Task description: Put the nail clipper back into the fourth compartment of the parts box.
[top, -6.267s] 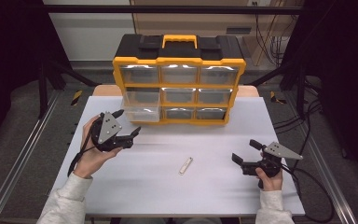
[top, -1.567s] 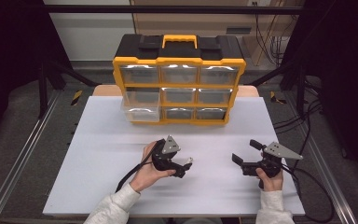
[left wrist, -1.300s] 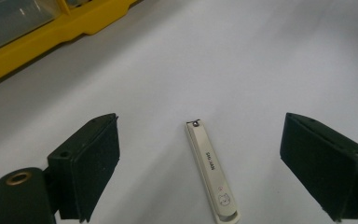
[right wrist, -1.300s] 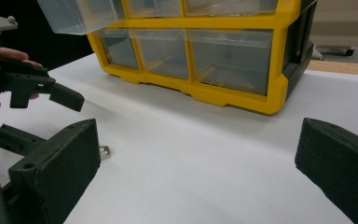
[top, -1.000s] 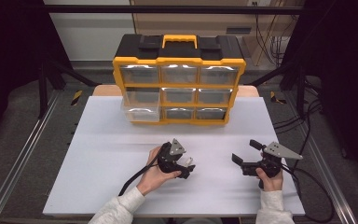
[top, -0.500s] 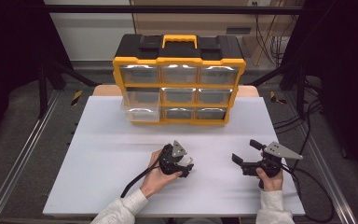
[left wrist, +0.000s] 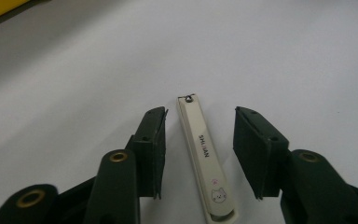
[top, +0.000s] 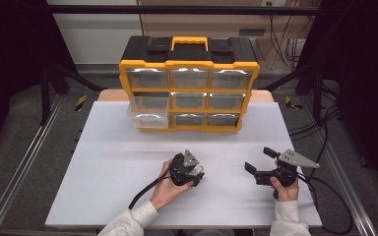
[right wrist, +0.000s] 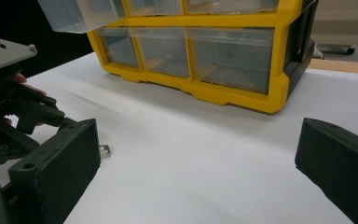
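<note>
Nail clipper: slim, cream-white, cat face printed.

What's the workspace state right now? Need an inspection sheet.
Surface: white table, flat, bare around the work.
Job's things: nail clipper lying flat between the open jaws of the left gripper, untouched; organizer at the back, one left drawer pulled out.
Clutter: nothing seen.
Grippers: left gripper open astride the clipper; right gripper open, holding nothing.
Cables: left cable crosses the table; right cable trails off the edge.
Surroundings: dark frame rails, floor cables.
</note>
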### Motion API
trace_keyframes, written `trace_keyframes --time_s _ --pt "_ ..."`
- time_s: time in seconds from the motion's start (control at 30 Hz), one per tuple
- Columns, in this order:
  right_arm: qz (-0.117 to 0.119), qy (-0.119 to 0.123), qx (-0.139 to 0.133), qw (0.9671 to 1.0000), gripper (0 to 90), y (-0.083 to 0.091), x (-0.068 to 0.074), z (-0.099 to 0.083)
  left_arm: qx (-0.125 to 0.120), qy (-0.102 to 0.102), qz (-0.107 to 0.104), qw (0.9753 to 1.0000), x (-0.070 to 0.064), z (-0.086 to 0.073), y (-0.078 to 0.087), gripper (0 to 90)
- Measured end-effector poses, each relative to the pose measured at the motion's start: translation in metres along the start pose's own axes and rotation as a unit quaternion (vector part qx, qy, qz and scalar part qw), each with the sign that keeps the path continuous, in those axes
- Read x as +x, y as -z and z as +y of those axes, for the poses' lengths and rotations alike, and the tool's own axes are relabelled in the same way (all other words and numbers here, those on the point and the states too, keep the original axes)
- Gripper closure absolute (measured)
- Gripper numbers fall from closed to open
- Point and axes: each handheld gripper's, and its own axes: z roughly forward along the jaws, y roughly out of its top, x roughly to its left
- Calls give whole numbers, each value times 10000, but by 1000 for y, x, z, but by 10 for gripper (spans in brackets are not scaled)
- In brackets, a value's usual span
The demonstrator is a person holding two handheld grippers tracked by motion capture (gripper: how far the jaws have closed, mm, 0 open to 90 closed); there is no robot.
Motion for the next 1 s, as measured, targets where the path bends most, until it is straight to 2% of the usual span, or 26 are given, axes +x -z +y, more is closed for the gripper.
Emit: trace_keyframes --time_s 0.13,0.53,1.0 --pt "1 4 1 10000 3 0 0 0 58 63 -32 10000 0 0 -1 592" --pt "-4 4 -3 10000 3 0 0 0 132 43 3 9999 -2 -1 -3 702" --pt "-7 -5 -6 10000 3 0 0 0 160 207 1 9997 0 0 -2 746"
